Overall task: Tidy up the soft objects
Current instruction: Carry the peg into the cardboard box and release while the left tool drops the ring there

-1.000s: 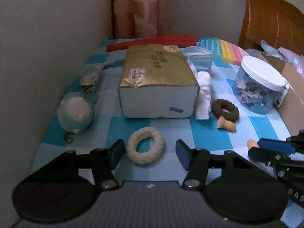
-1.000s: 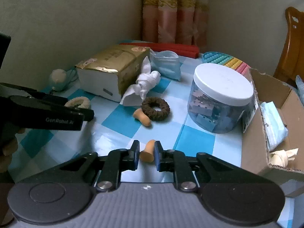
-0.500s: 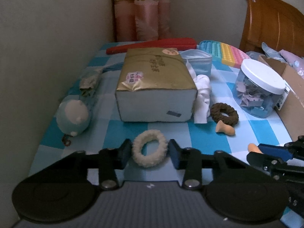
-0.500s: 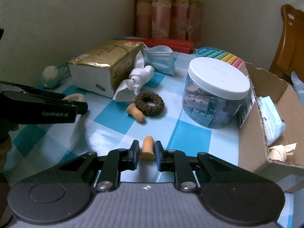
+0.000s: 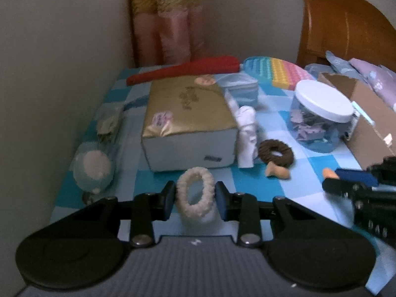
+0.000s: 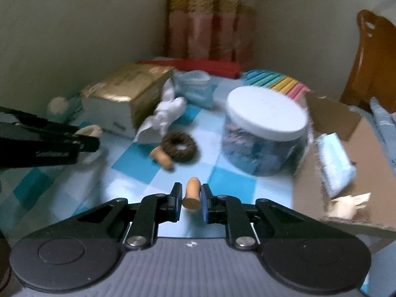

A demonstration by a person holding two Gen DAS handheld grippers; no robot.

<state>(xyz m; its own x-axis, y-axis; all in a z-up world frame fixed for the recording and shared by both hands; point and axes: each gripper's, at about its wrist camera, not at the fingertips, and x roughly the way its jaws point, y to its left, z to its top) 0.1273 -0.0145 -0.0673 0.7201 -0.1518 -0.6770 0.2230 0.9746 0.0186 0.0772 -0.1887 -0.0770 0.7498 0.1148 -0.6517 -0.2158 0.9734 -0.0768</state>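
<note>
- The left gripper (image 5: pixel 194 198) has closed in over the last second: its fingers (image 5: pixel 169 200), wide apart then, are now clamped on the cream scrunchie (image 5: pixel 195 192), squeezing the ring into a tall oval.
- The scrunchie looks raised off the checked surface (image 5: pixel 252 185) and tilted up, with its shadow beneath. I judge the pick is made and the lift begun.
- The right gripper (image 6: pixel 189 204) keeps its fingers (image 6: pixel 176 204) closed on the orange foam earplug (image 6: pixel 192 194). The plug, which sat low to the surface a second ago, now hangs above it.
- The right view has also swung toward the cardboard box (image 6: pixel 346 133). That's probably where the soft things go, since a blue mask pack (image 6: pixel 334 164) and a cream knotted piece (image 6: pixel 347 206) already lie inside.
- So both grippers carry a soft item, and two are on their way if the box is the target.
- Still on the surface: the brown scrunchie (image 5: pixel 275 152), a second earplug (image 5: pixel 276 173) touching its near edge, and a knotted white cloth (image 5: pixel 246 136) beside the tissue pack (image 5: pixel 188 123).
- Textures: the cream scrunchie is nubbly and gives readily under the fingers. The earplug is smooth foam, a rounded tip flaring to a flat base.
- The tissue pack is glossy gold film over a soft block, while the plastic jar (image 6: pixel 266 131) is hard and clear with a white lid.
- By the wall sits a round plush toy (image 5: pixel 95 170), pale blue with a white face.
</note>
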